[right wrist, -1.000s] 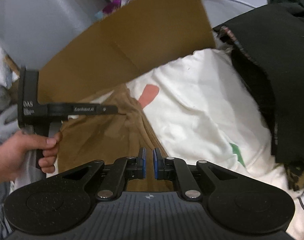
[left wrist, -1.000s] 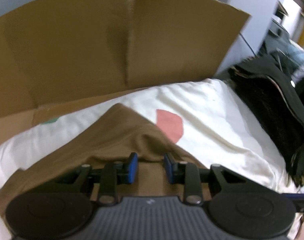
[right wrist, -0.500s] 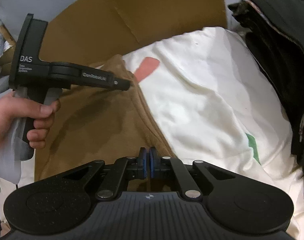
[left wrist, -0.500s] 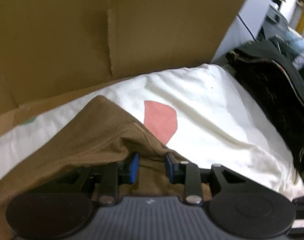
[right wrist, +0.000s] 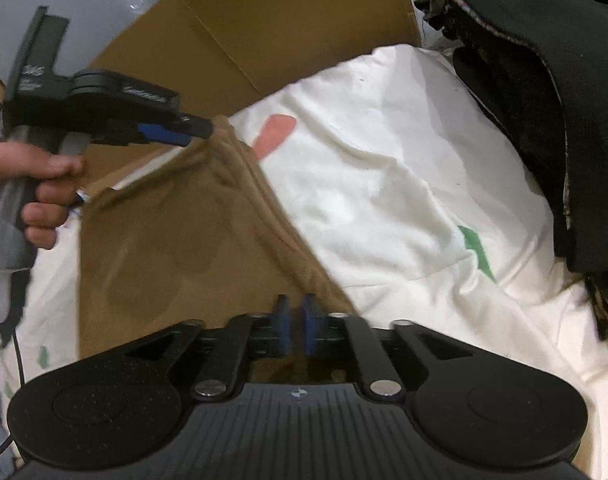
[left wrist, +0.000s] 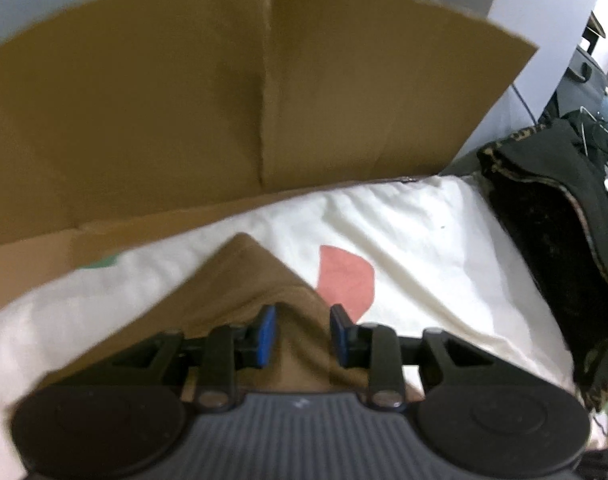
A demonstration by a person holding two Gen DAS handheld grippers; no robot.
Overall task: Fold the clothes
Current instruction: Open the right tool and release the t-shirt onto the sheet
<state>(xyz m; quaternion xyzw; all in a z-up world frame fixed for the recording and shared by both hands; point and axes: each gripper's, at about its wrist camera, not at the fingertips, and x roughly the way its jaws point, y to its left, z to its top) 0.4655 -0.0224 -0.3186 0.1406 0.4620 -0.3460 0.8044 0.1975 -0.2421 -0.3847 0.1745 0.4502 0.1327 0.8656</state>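
Note:
A brown garment [left wrist: 239, 280] lies on a white printed sheet [left wrist: 424, 248]. My left gripper [left wrist: 301, 320] has a bunched fold of the brown cloth between its blue pads. In the right wrist view that left gripper [right wrist: 199, 134] holds the brown garment [right wrist: 175, 248] by its far corner, lifted off the sheet [right wrist: 384, 184]. My right gripper [right wrist: 295, 312] hovers low over the garment's near edge. Its jaws are opening, a narrow gap shows between the pads, and the hem runs under them without being pressed.
A tall cardboard sheet [left wrist: 223, 100] stands behind the bed, seen also as cardboard [right wrist: 287, 32] in the right wrist view. A pile of dark clothes [left wrist: 556, 232] lies along the right edge. A person's hand [right wrist: 35, 184] grips the left gripper's handle.
The right gripper's pads, pressed together before, now stand slightly apart, and it has sunk a little. The left gripper has risen with the garment's corner, pulling that edge off the sheet.

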